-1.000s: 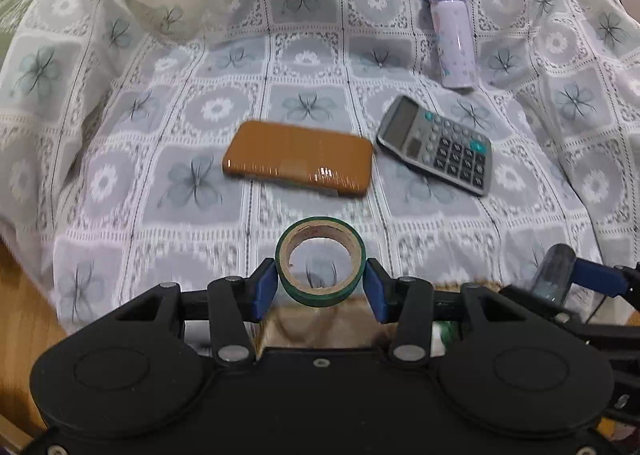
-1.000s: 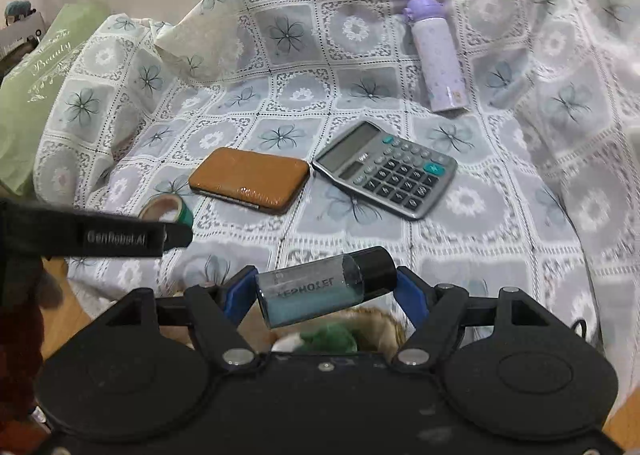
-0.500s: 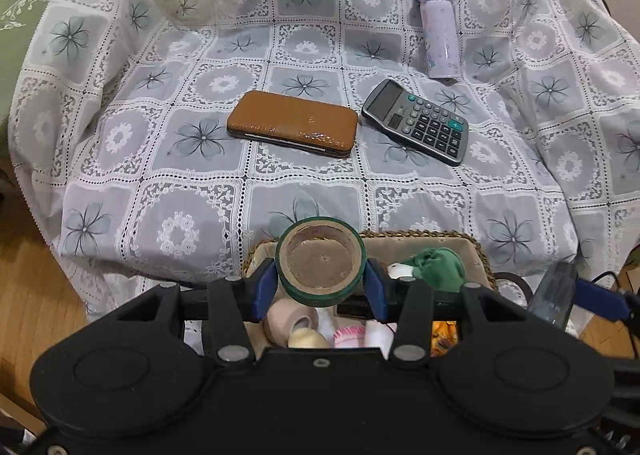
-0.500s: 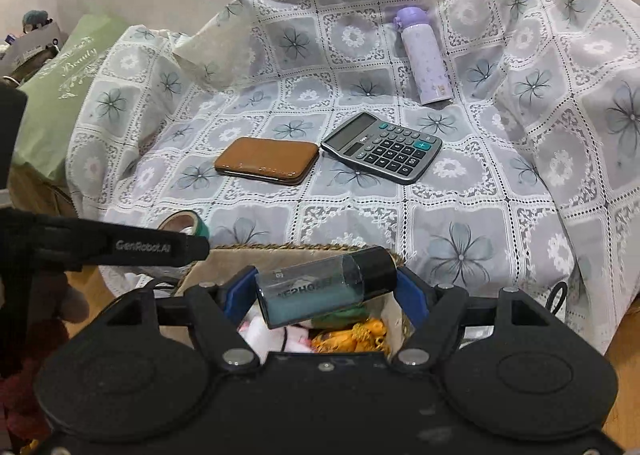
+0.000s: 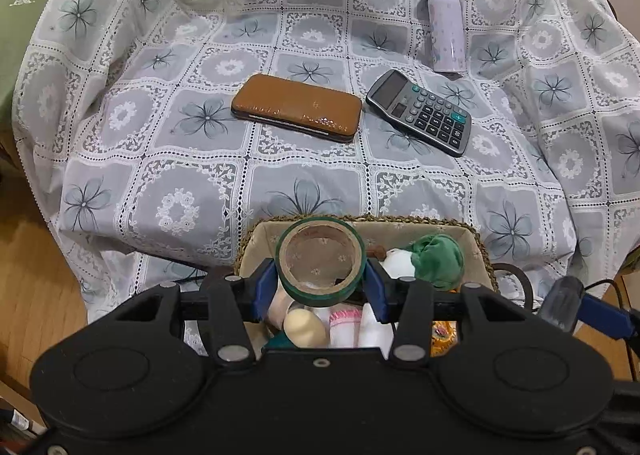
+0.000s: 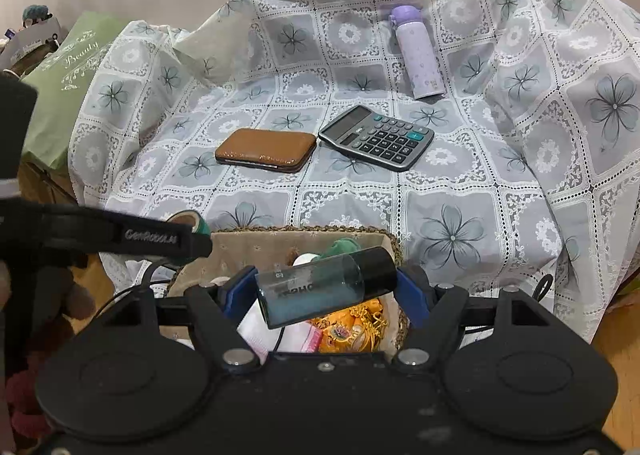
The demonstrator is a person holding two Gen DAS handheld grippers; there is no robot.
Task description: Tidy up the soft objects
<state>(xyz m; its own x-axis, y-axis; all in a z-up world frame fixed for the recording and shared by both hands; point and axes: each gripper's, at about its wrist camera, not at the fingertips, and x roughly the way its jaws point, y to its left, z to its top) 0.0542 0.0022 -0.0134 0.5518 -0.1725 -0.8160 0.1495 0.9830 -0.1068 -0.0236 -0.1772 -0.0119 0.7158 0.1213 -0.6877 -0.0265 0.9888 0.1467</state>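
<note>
My left gripper (image 5: 320, 283) is shut on a green roll of tape (image 5: 321, 259), held upright over the near-left part of a woven basket (image 5: 480, 243). The basket's fabric-lined inside holds several small things, among them a green cloth piece (image 5: 436, 255) and pink-and-white items (image 5: 344, 327). My right gripper (image 6: 324, 289) is shut on a small clear bottle with a black cap (image 6: 324, 287), lying crosswise over the same basket (image 6: 394, 243). In the right wrist view the left gripper's arm (image 6: 120, 237) reaches in from the left with the tape (image 6: 192, 221).
Beyond the basket a flowered lace cloth (image 5: 200, 159) carries a brown case (image 5: 296, 105), a grey calculator (image 5: 420, 111) and a lilac flask (image 5: 446, 23). A green cushion (image 6: 68, 87) lies at the far left. Wooden floor (image 5: 36, 275) shows beside the basket.
Both grippers drew back from the cloth with their loads; the basket, unseen a second ago, now lies under them. Little moved in the last half second.
</note>
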